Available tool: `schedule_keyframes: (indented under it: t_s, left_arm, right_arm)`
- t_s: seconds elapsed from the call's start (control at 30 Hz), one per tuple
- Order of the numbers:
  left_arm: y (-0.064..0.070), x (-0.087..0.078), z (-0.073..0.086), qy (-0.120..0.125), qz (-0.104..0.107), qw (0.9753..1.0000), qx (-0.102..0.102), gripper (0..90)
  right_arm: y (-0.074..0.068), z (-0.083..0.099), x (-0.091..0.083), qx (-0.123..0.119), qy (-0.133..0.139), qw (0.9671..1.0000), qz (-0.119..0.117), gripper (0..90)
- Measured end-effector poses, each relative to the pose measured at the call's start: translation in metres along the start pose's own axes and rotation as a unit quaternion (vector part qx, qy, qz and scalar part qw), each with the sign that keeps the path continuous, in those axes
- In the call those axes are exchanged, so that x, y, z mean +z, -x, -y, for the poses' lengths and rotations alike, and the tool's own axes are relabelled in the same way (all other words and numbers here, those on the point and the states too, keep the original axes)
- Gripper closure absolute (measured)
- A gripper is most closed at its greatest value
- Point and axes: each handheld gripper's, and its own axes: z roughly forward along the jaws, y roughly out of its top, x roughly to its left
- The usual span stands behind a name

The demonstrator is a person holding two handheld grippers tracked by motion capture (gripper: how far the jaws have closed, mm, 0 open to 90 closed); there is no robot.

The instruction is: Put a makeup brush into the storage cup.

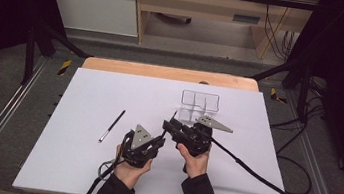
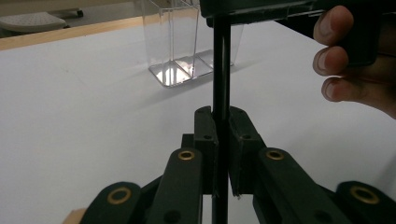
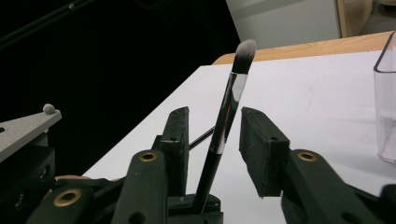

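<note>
Presently noted: left gripper (image 2: 221, 122) clamped tight on the black handle of a makeup brush (image 3: 223, 126), held upright above the white table (image 1: 76, 155). Right gripper (image 3: 214, 128) set around the same brush, jaws apart on either side of the shaft, touching neither side of it, bristles pointing up. Also recorded: clear compartmented organizer (image 1: 200, 104) just beyond both grippers, second brush (image 1: 112, 126) lying flat to the left.

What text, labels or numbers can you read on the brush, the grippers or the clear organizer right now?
None readable: the makeup brush held in the left gripper, the right gripper and the clear organizer show no lettering.
A blue label on the back shelf is too blurred.
</note>
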Motion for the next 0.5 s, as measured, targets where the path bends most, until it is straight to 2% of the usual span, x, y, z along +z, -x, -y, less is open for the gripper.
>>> schedule_keyframes:
  t_s: [0.5]
  left_arm:
    - [0.0017, -0.0019, 0.0013, 0.005, 0.003, 1.0000, -0.004, 83.1]
  right_arm:
    - [-0.0008, 0.0021, 0.0010, 0.010, 0.008, 0.9998, -0.012, 81.5]
